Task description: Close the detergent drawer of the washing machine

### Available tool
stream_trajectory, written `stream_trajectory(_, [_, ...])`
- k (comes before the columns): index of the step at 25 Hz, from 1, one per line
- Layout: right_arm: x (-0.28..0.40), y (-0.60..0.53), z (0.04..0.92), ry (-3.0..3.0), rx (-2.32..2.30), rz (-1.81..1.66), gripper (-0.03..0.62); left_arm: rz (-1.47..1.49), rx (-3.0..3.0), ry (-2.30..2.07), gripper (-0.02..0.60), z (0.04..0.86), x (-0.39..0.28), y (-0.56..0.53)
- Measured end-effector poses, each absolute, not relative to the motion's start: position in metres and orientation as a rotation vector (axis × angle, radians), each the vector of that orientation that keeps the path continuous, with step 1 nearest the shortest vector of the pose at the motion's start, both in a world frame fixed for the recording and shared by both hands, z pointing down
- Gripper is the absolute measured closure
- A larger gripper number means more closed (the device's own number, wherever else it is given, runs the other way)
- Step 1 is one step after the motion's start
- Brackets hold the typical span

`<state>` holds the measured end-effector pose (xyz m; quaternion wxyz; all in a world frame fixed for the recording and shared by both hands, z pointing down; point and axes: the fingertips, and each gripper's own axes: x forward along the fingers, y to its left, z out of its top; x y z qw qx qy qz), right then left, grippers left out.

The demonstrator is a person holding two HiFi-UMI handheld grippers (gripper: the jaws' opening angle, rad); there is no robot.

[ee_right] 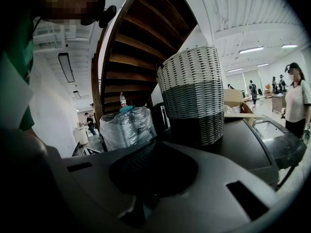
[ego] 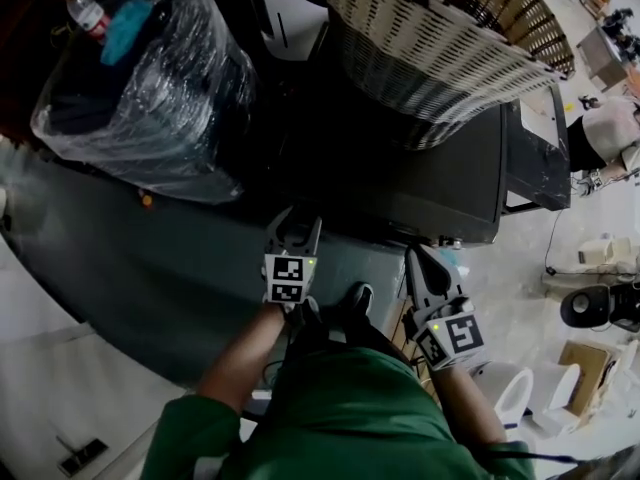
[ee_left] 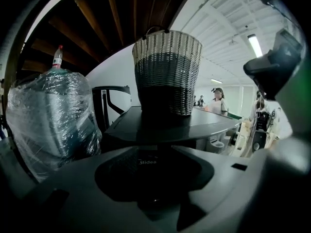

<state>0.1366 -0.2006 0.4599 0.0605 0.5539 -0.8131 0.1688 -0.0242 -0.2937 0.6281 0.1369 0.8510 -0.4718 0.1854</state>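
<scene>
Risk, aim: the washing machine (ego: 440, 178) stands ahead of the left tool (ego: 297, 223) and the right tool (ego: 418, 260), apart from both. Its drawer is not plainly seen, so a push could land on the panel instead.
Risk, skew: pressing one corner of the drawer would likely jam it half shut.
Risk, load: a basket (ego: 430, 48) sits on the machine's top, and a hard shove might rock it.
Drawer: the machine's front is foreshortened from above. A pale bit (ego: 455, 257) just past the right tool may be the drawer, cannot tell.
Left tool: jaws together, nothing between them, touching nothing, held low by the body.
Right tool: jaws together, empty, touching nothing.
</scene>
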Motion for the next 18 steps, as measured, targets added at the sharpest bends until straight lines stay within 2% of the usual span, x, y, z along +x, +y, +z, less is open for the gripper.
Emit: stream_trajectory(18, [0.132, -0.151, 0.416, -2.564, 1.663, 0.393, 0.549, 0.255, 2.572, -1.496, 0.382, 0.456, -0.058, -0.193])
